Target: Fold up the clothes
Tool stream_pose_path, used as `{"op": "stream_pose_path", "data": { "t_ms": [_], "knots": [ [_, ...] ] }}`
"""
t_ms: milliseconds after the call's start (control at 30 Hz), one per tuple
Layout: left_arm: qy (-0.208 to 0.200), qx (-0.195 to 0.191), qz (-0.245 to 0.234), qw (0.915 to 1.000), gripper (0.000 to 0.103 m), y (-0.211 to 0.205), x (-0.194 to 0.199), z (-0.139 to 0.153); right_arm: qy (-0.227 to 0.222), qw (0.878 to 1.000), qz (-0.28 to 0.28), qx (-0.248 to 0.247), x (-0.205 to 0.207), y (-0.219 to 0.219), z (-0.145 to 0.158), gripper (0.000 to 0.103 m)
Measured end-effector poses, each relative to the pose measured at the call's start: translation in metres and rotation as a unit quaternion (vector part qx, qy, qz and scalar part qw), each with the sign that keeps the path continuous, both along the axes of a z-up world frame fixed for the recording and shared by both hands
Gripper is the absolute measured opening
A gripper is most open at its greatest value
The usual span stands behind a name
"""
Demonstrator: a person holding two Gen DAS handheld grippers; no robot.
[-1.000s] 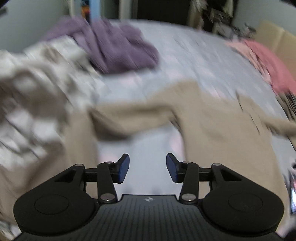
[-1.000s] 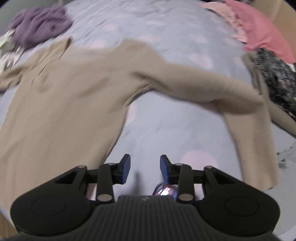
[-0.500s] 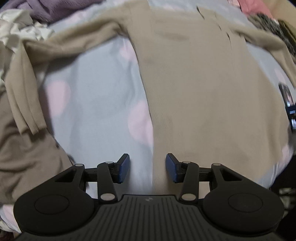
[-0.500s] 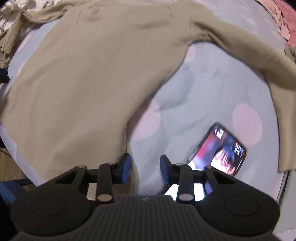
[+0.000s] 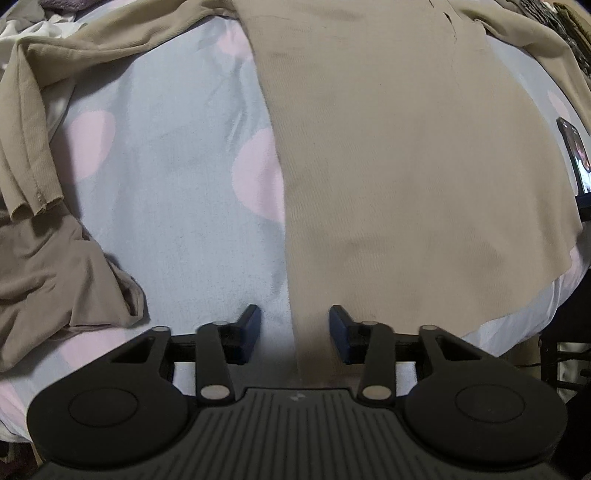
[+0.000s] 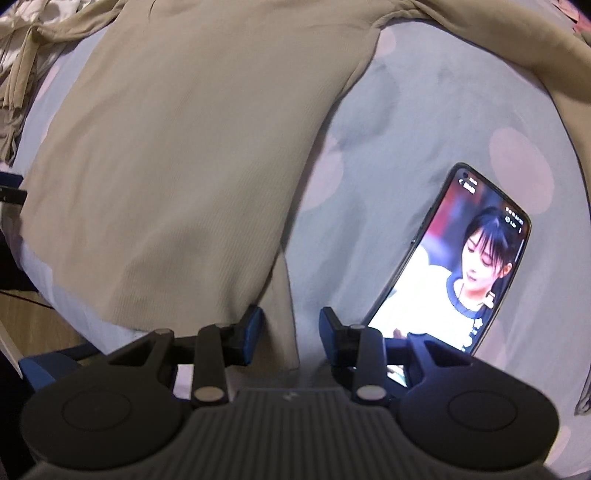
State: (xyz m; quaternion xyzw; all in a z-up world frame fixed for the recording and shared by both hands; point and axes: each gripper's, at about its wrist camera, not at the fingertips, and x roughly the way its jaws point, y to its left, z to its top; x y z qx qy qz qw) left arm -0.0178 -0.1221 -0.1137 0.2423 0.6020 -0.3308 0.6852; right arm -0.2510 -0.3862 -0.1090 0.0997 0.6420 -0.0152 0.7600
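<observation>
Where sweater [image 5: 406, 147] lies: dotted bedsheet [image 5: 177, 206] (pink spots).

The right gripper [image 6: 290, 334], its fingers [image 6: 253, 326] just closing in with a gap left, straddles the beige sweater's [image 6: 192, 147] lower corner beside a lit phone [image 6: 461, 266] on the spotted bedsheet [image 6: 406, 122].

The bed [image 5: 177, 206] wears a pale blue sheet with large pink dots. A beige long-sleeved top [image 5: 406, 155] lies flat across it, sleeves spread, its hem at the bed's near edge. Just right of the top's body lies a phone [image 6: 465, 254] with a lit screen. Left of the top sits a crumpled brown garment [image 5: 48, 269]; beyond that, white cloth [image 5: 40, 31].
</observation>
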Motion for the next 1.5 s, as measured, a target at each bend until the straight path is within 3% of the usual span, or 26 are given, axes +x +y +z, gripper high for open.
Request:
{"op": "stream_pose_path", "data": {
  "t_ms": [67, 133, 300, 467, 567, 733, 933, 1033, 1133, 1233, 1333, 1500],
  "knots": [
    [0.001, -0.006, -0.001, 1.0000, 0.012, -0.001, -0.004, 0.002, 0.002, 1.000, -0.004, 0.014, -0.001, 0.001, 0.001, 0.006],
    [-0.002, -0.013, -0.002, 0.9999, 0.003, -0.002, -0.009, 0.007, 0.000, 1.000, -0.006, 0.012, -0.001, 0.003, 0.008, 0.005],
    [0.014, -0.068, 0.009, 0.9976, 0.002, 0.008, -0.013, 0.044, -0.028, 0.999, -0.015, 0.019, -0.005, 0.003, 0.044, 0.004],
    [0.019, -0.079, 0.011, 0.9967, 0.002, 0.022, -0.005, 0.079, -0.016, 0.999, -0.027, 0.011, -0.019, -0.009, 0.075, 0.004],
    [0.024, -0.068, 0.009, 0.9973, 0.002, 0.024, -0.002, 0.079, 0.007, 0.999, -0.047, 0.024, -0.032, -0.015, 0.073, 0.004],
    [0.045, -0.039, 0.011, 0.9982, 0.002, 0.017, -0.001, 0.050, 0.030, 0.998, -0.051, 0.029, -0.050, -0.009, 0.053, 0.003],
    [0.050, -0.037, 0.015, 0.9980, 0.005, 0.014, 0.001, 0.042, 0.031, 0.998, -0.040, 0.039, -0.048, -0.009, 0.050, 0.008],
    [0.042, -0.056, 0.026, 0.9972, 0.022, 0.015, 0.007, 0.051, 0.022, 0.997, -0.055, 0.040, -0.049, -0.015, 0.055, 0.012],
    [0.021, -0.078, 0.037, 0.9960, 0.024, 0.011, 0.017, 0.065, -0.008, 0.997, -0.079, 0.014, -0.048, -0.032, 0.068, 0.012],
    [-0.005, -0.101, 0.051, 0.9935, 0.026, 0.003, 0.033, 0.082, -0.048, 0.989, -0.139, -0.007, -0.039, -0.058, 0.084, 0.012],
    [-0.025, -0.122, 0.063, 0.9902, 0.027, -0.009, 0.049, 0.094, -0.092, 0.972, -0.215, -0.034, -0.020, -0.103, 0.099, 0.016],
    [-0.042, -0.151, 0.077, 0.9847, 0.027, -0.035, 0.075, 0.100, -0.139, 0.926, -0.342, -0.074, -0.030, -0.172, 0.105, 0.028]
  ]
}}
